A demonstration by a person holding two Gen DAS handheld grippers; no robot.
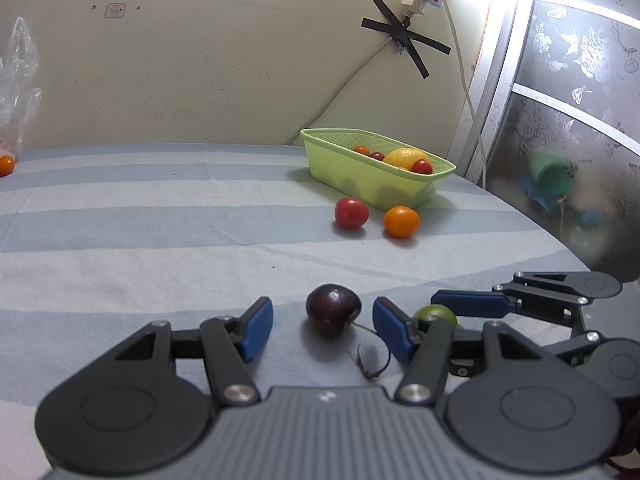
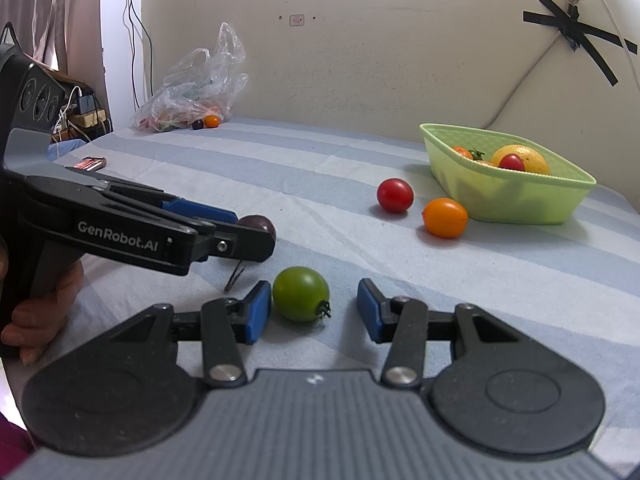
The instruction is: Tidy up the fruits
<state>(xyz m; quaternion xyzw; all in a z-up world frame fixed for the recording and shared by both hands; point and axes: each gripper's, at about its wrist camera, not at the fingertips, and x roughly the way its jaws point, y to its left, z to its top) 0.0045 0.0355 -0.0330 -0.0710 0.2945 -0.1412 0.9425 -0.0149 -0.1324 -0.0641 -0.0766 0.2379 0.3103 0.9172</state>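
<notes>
My left gripper (image 1: 323, 328) is open around a dark cherry (image 1: 333, 310) that lies on the striped cloth, its stem trailing back. My right gripper (image 2: 314, 310) is open around a green tomato (image 2: 301, 293) on the cloth, which rests near the left finger. The green tomato (image 1: 436, 314) is partly hidden behind my left gripper's right finger in the left wrist view. A red tomato (image 2: 395, 195) and an orange tomato (image 2: 445, 217) lie in front of a light green basket (image 2: 520, 204) that holds several fruits. The left gripper also shows in the right wrist view (image 2: 224, 228), with the cherry (image 2: 260, 225) at its tip.
A clear plastic bag (image 2: 196, 88) with fruit, a small orange fruit (image 2: 212, 121) and a dark one (image 2: 197, 124) sit at the far left by the wall. A small red packet (image 2: 89, 163) lies at the cloth's left edge. A frosted glass door (image 1: 580, 100) stands on the right.
</notes>
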